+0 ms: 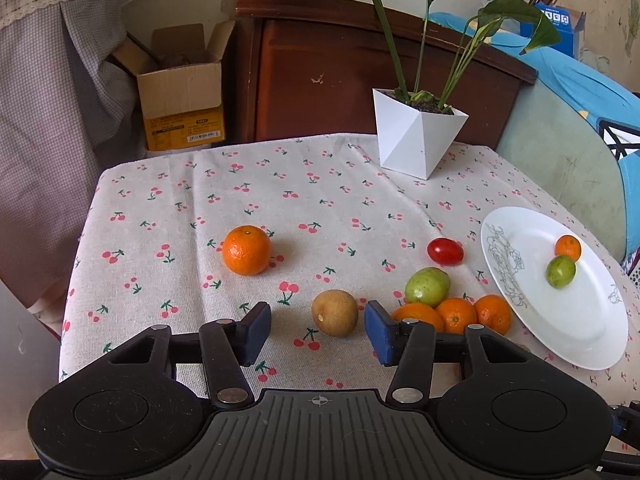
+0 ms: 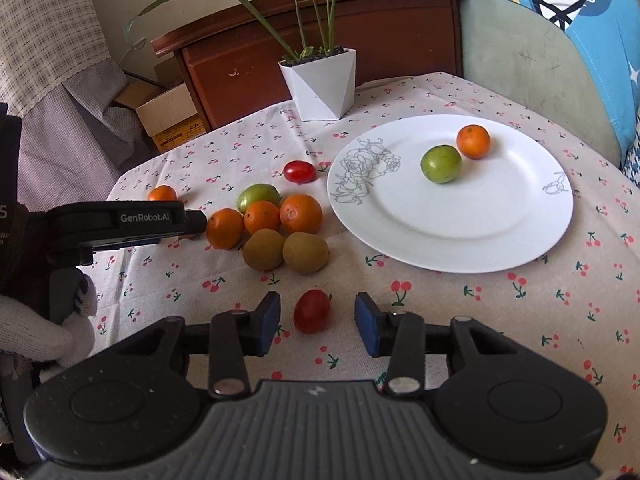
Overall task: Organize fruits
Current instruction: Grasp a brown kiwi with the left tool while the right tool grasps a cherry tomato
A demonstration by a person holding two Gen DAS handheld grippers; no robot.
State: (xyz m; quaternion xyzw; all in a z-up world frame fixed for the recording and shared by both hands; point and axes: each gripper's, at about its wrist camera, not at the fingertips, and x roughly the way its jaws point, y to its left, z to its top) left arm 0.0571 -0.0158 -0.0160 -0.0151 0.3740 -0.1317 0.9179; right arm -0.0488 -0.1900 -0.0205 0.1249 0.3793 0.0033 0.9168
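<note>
Near red tomato (image 2: 311,311): right view only.

Background stuff: a white faceted planter (image 1: 416,136) with a leafy plant sits at the desk's far edge on the cherry-print cloth (image 1: 240,184). Right behind the planter is a dark wooden cabinet (image 1: 344,64), and left of that an open cardboard box (image 1: 182,92).

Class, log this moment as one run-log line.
left gripper: open, around kiwi | right gripper: open, around tomato | plate: two fruits
</note>
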